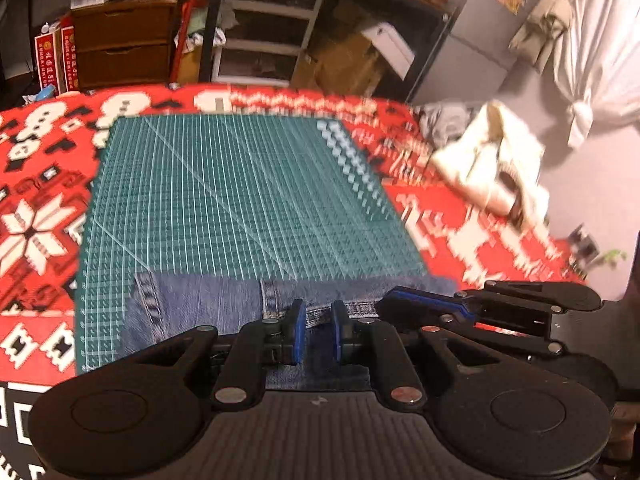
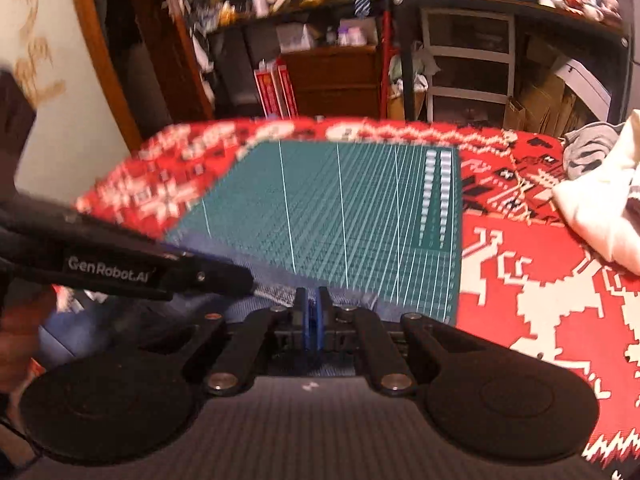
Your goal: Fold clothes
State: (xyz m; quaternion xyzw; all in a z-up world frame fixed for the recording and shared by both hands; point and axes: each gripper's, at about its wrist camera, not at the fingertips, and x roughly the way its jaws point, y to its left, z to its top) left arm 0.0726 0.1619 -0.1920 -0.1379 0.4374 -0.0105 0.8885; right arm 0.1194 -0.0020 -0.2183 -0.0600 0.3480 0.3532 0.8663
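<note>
While jeans (image 1: pixel 224 300) overlap mat (image 1: pixel 240 192), right gripper (image 2: pixel 313 304) clamped

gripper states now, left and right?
Left gripper: open, narrow gap, over the jeans edge.
Right gripper: shut on the jeans edge.

Both grippers sit low at the bottom centre of their own frames, fingers pointing forward. The left gripper (image 1: pixel 318 330) has its blue pads (image 1: pixel 298 330) a small gap apart. The right gripper (image 2: pixel 312 312) has its jaws squeezed nearly together. The left one also pokes in from the left edge of the right wrist view, and the right one shows at lower right of the left wrist view, just beside it.
</note>
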